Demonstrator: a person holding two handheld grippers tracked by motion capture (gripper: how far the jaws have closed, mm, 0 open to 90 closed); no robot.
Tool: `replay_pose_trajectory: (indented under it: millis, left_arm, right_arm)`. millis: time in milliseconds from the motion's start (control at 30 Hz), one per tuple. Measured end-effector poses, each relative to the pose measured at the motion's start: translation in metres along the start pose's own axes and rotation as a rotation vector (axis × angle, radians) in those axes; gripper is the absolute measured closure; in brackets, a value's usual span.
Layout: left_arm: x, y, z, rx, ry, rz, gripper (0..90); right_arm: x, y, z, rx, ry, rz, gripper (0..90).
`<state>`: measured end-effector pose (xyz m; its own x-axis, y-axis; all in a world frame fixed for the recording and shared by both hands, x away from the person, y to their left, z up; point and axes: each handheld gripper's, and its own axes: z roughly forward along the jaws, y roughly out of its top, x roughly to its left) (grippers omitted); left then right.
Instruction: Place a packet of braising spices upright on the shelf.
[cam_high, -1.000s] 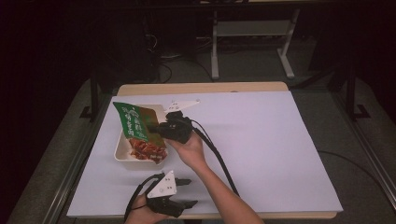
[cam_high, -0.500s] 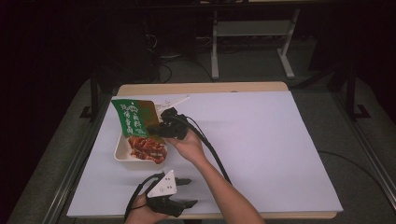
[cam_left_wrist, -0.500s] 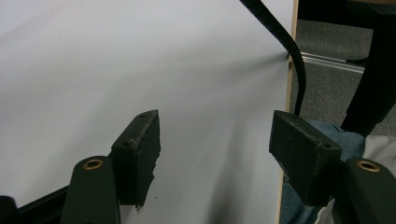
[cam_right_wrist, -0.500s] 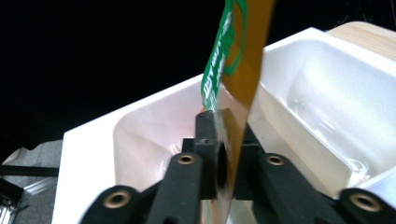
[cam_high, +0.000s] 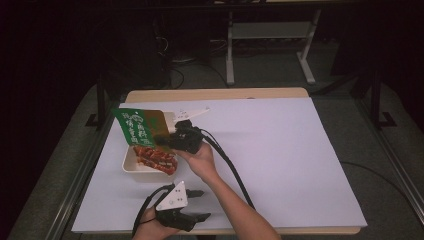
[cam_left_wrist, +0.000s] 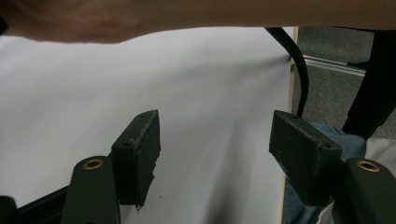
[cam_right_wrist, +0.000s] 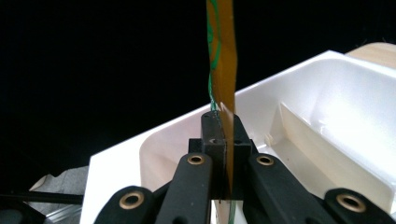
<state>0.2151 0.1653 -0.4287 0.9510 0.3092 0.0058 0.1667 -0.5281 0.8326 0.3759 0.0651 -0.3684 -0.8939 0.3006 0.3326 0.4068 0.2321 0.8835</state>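
Table (cam_high: 280, 150): white tray (cam_high: 131, 165) at your left, red food inside | green packet (cam_high: 136, 125): lifted higher, tipped over tray, contents apparently out | right gripper (cam_high: 167, 140): clamped on packet | left gripper (cam_high: 197, 205): jaws apart, idle at near edge

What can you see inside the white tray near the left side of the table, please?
The white tray holds red food in its near part. The green packet, pinched by the right gripper, hangs tilted over the far part and covers what lies there.
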Motion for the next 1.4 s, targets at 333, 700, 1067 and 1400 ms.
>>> replay_pose_trajectory:
  millis: [333,700,1067,1400]
  left_arm:
    - [-0.001,0.001,0.002,0.000,-0.003,0.004,33.1]
    - [-0.001,0.001,0.003,0.007,-0.003,0.000,33.0]
    - [0.005,0.000,0.002,0.009,0.022,-0.021,30.0]
    - [0.008,-0.001,0.002,0.014,0.029,-0.037,29.0]
  right_arm:
    - [-0.008,-0.008,-0.001,0.029,-0.003,0.009,88.9]
    - [-0.009,-0.002,-0.012,0.101,-0.065,-0.036,57.5]
    - [-0.006,0.000,-0.045,0.096,-0.058,-0.060,47.2]
    - [-0.009,-0.005,-0.075,0.112,-0.063,-0.056,40.0]
